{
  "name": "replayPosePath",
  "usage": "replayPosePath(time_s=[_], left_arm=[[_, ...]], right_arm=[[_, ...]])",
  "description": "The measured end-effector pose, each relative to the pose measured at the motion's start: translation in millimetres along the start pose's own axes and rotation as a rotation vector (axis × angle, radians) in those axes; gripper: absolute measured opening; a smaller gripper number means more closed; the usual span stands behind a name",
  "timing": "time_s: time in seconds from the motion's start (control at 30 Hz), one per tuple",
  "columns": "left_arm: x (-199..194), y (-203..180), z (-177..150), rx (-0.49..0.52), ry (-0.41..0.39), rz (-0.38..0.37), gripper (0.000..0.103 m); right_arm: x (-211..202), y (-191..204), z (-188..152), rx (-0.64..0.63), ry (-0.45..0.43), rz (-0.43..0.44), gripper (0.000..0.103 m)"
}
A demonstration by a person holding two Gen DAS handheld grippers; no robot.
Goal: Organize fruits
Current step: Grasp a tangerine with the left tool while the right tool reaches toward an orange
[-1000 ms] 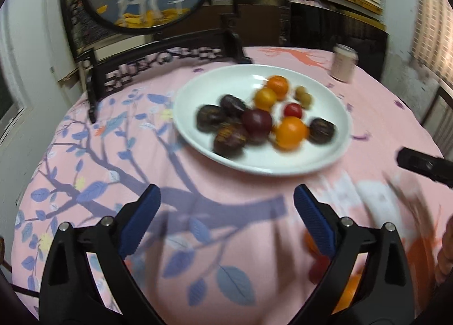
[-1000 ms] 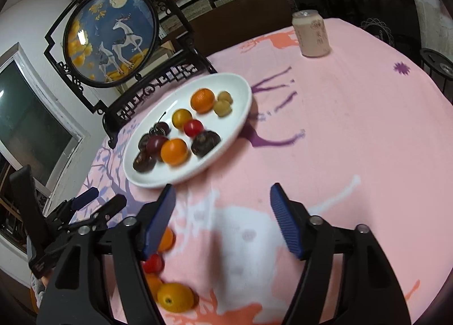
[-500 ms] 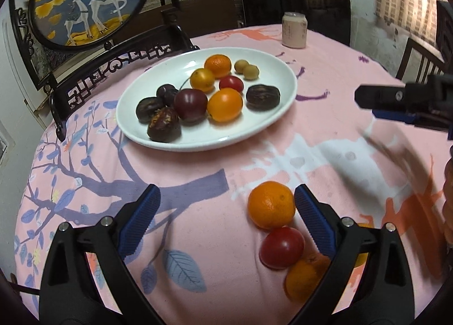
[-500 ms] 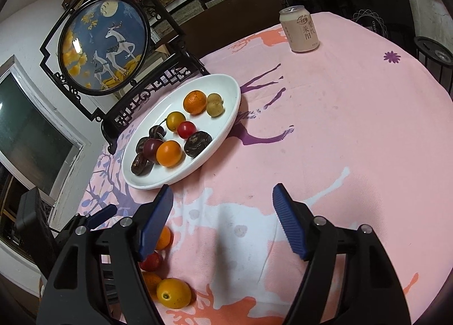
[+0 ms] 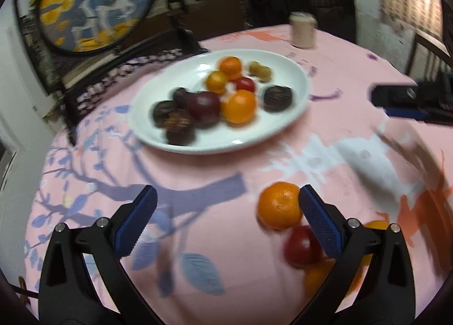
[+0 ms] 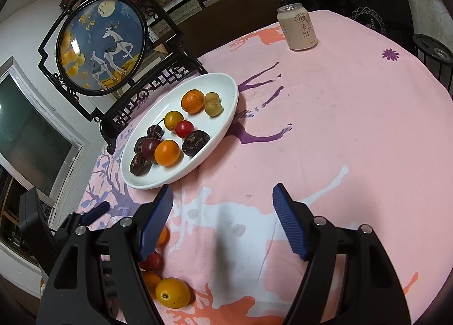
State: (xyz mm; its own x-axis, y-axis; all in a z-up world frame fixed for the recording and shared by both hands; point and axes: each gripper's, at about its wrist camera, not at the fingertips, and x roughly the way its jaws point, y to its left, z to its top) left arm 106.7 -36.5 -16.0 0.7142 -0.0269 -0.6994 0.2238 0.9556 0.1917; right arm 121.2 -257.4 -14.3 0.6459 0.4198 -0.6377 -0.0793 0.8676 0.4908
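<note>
Beside tangerine (image 5: 279, 205), left claw (image 5: 225, 221) wide open, empty

A white oval plate (image 6: 226, 126) on the table holds two oranges, a yellow fruit, a red one, two small tan ones and several dark wrinkled fruits. Loose on the pink cloth lie a mandarin (image 5: 279, 205), a red fruit (image 5: 301, 245) touching it, and an orange kumquat (image 6: 172, 293).
</note>
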Motion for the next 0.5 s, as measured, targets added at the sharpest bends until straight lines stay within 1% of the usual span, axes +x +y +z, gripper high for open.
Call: replayPosePath(time_s=[0.07, 0.13, 0.2, 0.27, 0.3, 0.33, 0.4, 0.43, 0.47, 0.5], left_arm=[[-4.0, 21.4, -0.7, -0.062, -0.005, 0.073, 0.101], [-5.1, 44.7, -6.0, -0.139, 0.014, 0.127, 0.101], [-7.5, 60.8, -11.6, -0.209, 0.025, 0.102, 0.101], [-12.9, 68.6, -15.4, -0.260, 0.012, 0.043, 0.101], [-15.7, 67.0, -15.1, -0.256, 0.002, 0.024, 0.101], [-19.0, 60.7, -14.1, -0.230, -0.015, 0.010, 0.101], [-20.7, 47.6, -14.5, -0.172, -0.031, 0.007, 0.101], [-20.2, 40.0, -14.0, -0.139, -0.032, 0.012, 0.101], [-17.7, 30.8, -14.7, -0.093, -0.027, 0.038, 0.101], [-15.9, 25.6, -15.0, -0.073, -0.021, 0.057, 0.101]], right_arm=[[-1.4, -1.6, 0.3, 0.007, -0.004, 0.003, 0.073], [-2.9, -2.5, 0.9, 0.013, -0.008, 0.009, 0.073], [-4.4, -2.6, 1.2, 0.018, -0.009, 0.017, 0.073], [-5.2, -1.8, 1.2, 0.018, -0.010, 0.023, 0.073], [-5.3, -1.4, 1.2, 0.016, -0.010, 0.024, 0.073], [-5.4, -1.1, 1.3, 0.016, -0.010, 0.024, 0.073], [-5.1, -1.5, 1.1, 0.018, -0.010, 0.022, 0.073], [-4.7, -1.9, 1.2, 0.021, -0.008, 0.021, 0.073], [-4.2, -1.9, 1.5, 0.023, -0.006, 0.021, 0.073], [-3.9, -2.1, 1.4, 0.024, -0.005, 0.022, 0.073]])
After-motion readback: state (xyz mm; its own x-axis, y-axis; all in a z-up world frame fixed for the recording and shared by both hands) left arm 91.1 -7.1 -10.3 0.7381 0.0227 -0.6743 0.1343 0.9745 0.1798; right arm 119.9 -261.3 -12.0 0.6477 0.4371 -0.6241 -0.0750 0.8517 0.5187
